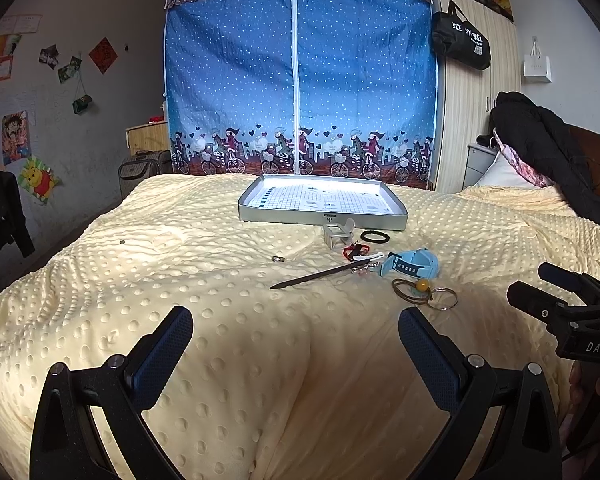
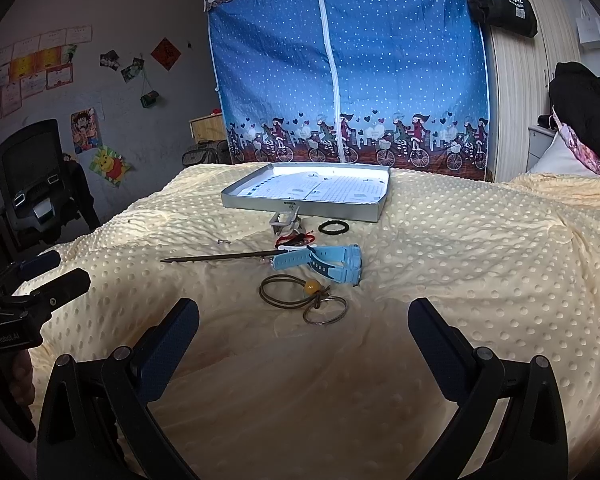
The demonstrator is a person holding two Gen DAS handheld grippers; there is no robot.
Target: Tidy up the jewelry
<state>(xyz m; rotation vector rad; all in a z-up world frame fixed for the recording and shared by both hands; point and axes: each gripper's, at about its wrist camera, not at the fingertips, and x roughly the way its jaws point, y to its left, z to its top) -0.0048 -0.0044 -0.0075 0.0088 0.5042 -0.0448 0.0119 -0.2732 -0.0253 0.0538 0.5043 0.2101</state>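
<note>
Both my left tongs (image 1: pixel 296 344) and right tongs (image 2: pixel 304 336) hang spread, empty. Nearest, below the blue watch (image 2: pixel 328 264), the limp hair tie (image 2: pixel 288 290) looks light; I'd pinch its bead.

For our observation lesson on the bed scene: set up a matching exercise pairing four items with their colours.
Items:
1. watch
2. tray
3. bead on the hair tie
4. round band beside the tray

Colours:
A. black
B. light blue
C. silver
D. amber yellow

Pairs: 1-B, 2-C, 3-D, 4-A
</note>
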